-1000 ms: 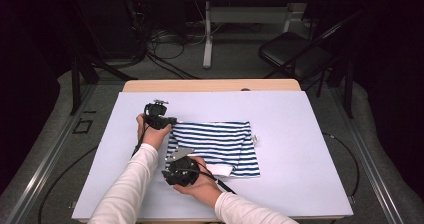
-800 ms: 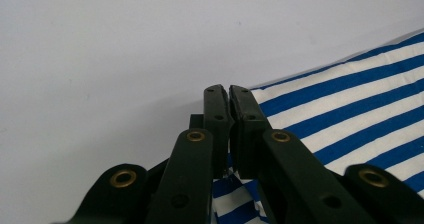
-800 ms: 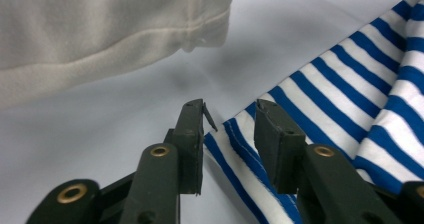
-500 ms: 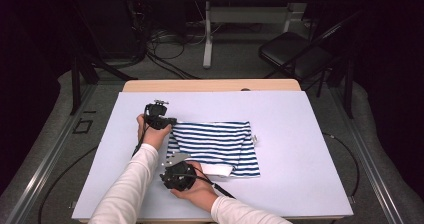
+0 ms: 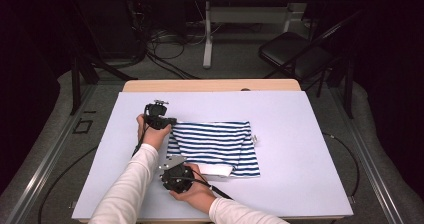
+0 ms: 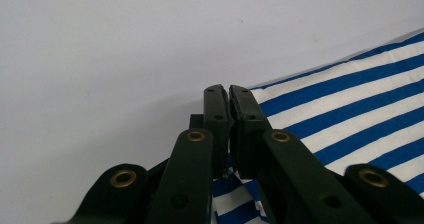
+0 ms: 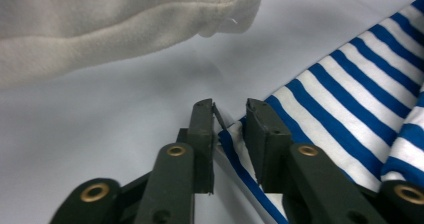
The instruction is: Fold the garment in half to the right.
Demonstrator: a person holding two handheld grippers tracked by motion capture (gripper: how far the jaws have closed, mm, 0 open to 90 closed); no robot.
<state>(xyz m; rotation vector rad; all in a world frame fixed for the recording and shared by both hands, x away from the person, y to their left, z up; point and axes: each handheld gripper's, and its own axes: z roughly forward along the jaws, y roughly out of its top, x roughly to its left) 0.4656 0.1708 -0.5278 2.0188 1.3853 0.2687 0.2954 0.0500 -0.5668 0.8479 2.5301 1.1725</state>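
Desk [image 5: 310,134] with pale cover, wide bare room left, right and far of the cloth. Striped cloth [image 5: 215,141] lies flat mid-desk, long axis left-right, near strip folded showing white. Left tongs [image 6: 229,96] pinched together on its far-left corner. Right tongs [image 7: 231,115] apart, straddling the near-left corner edge, not clamped. Cloth spreads right from both tongs.

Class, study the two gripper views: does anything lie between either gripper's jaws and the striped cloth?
Nothing visible does. The left gripper is shut on the striped cloth at its edge. The right gripper has its jaws apart with the cloth's corner already between them.
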